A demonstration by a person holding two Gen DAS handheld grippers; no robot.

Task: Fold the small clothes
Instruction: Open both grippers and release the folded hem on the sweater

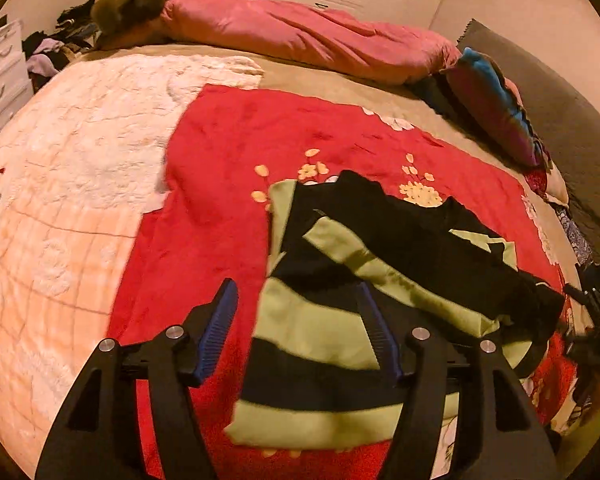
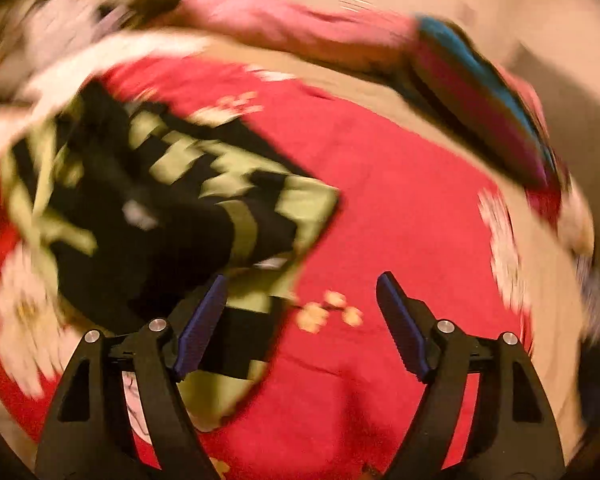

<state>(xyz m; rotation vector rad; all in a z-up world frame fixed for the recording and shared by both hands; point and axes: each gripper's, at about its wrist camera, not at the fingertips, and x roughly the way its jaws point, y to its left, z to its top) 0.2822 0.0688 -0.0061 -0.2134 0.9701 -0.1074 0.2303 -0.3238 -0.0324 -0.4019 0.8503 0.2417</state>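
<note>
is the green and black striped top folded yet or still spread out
Partly folded, untidily: the striped top lies bunched on the red blanket, layers overlapping with a part doubled across its middle. Neither open gripper holds it.

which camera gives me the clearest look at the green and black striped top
The left wrist view. There the striped top is sharp, its green and black bands easy to follow as it lies rumpled on the red blanket. In the right wrist view the top is smeared by motion blur, so only its colours and rough outline show.
</note>
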